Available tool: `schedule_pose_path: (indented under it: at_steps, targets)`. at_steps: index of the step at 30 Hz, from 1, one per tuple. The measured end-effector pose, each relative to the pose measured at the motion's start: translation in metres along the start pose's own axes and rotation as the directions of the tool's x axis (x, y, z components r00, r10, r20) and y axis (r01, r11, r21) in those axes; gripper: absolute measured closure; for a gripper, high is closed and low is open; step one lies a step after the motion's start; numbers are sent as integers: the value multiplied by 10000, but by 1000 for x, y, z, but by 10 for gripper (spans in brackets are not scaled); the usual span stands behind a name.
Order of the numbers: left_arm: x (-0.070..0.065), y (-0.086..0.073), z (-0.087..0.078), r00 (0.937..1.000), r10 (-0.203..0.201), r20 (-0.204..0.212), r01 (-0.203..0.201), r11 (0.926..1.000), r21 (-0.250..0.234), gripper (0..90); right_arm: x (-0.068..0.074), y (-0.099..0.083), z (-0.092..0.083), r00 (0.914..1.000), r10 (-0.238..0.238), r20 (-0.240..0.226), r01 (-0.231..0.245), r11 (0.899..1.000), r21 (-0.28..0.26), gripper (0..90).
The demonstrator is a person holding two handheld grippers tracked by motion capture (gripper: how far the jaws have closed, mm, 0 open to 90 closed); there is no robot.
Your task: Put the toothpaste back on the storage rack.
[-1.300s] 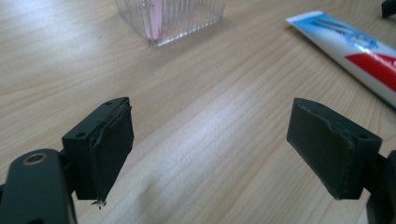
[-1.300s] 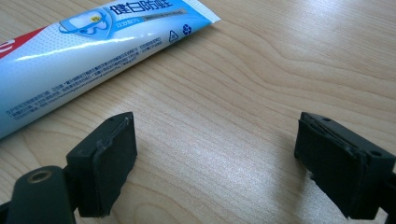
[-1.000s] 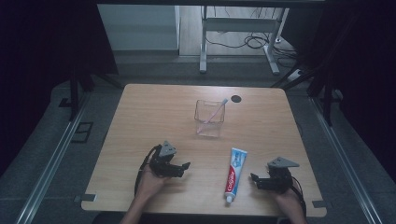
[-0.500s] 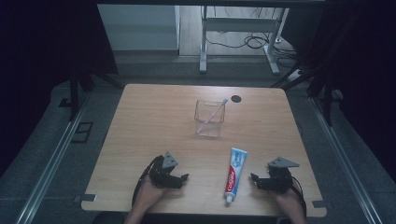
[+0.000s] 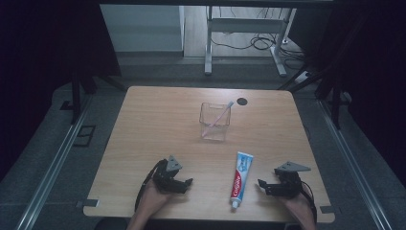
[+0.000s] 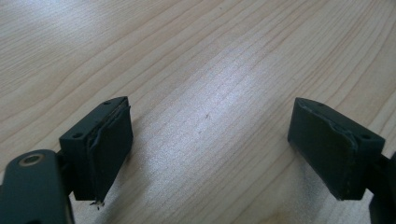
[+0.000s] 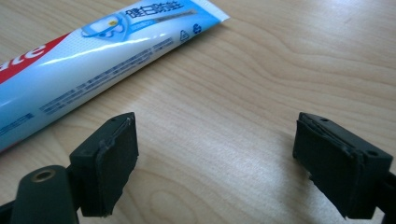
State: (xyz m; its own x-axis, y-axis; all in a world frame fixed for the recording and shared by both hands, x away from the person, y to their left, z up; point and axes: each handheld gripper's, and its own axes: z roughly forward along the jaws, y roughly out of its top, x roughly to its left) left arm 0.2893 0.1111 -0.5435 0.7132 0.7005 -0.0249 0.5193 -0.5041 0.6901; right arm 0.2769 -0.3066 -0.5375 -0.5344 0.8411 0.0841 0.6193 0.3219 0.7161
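A blue, white and red toothpaste tube [image 5: 241, 176] lies flat near the table's front edge, its cap toward the person. My right gripper [image 5: 265, 186] rests just to its right, open, with bare wood between its jaws; the tube [image 7: 88, 51] crosses the upper left of the right gripper view. My left gripper [image 5: 184, 184] sits at the front left of the table, open over bare wood [image 6: 210, 121]. A clear plastic cup [image 5: 214, 121] with a toothbrush [image 5: 222, 112] leaning in it stands at the table's middle.
A small black disc [image 5: 242, 101] lies near the far edge of the wooden table [image 5: 143, 124]. Metal rails run along the floor on both sides. A desk frame and cables stand beyond the table.
My left gripper has drawn back toward the front edge of the table. The right gripper and the toothpaste tube have stayed put.
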Motion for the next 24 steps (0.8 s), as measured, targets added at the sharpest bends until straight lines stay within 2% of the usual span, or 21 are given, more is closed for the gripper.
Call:
schedule_pose_path:
  at_steps: [5, 8, 14, 18, 24]
  targets:
    - [0, 0, 0, 10000, -27, -32, 27, 10000, 3, 141, 3, 3, -2, 9993, 41, -367, -30, 9995, 299, 163]
    - [0, 0, 0, 10000, -64, -62, 64, 10000, -1, 141, 4, 5, -4, 9990, 50, -443, -40, 9998, 213, 195]
    - [-1, 0, 0, 9999, -100, -101, 100, 10000, -1, 142, 5, 13, -14, 9971, -130, -755, 87, 9984, -565, 346]
    - [-1, 0, 0, 9998, -133, -129, 133, 9999, -5, 142, 10, 18, -18, 9947, -276, -994, 196, 9965, -807, 406]
    - [0, 0, 0, 9998, -154, -153, 154, 9999, 2, 142, 23, 25, -13, 9881, -588, -1420, 532, 9977, -428, 482]
